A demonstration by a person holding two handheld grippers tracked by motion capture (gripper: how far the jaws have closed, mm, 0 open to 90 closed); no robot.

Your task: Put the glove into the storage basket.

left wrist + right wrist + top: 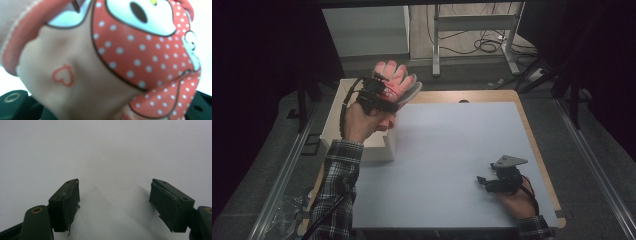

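**Glove lifted clear of the box, other hand idle**

Dark room beyond, cables on the floor past the pale blue-grey surface [452,150] with its wooden edge. Left tongs [379,95] clamped tight on a pink fabric glove with red polka-dot cartoon print [396,80], raised above the white open box [362,140] at the surface's left edge. Gripped low near the cuff, probably so that the glove's fingers stand up and spread rather than bunch. Held so close in the left gripper view that the glove [105,62] blurs, a small red heart outline plain on the pale cloth. Right tongs [490,183] spread wide, holding nothing, parked low over bare surface [107,150] at the near right, well apart from glove and box, presumably waiting to help once the glove comes down.
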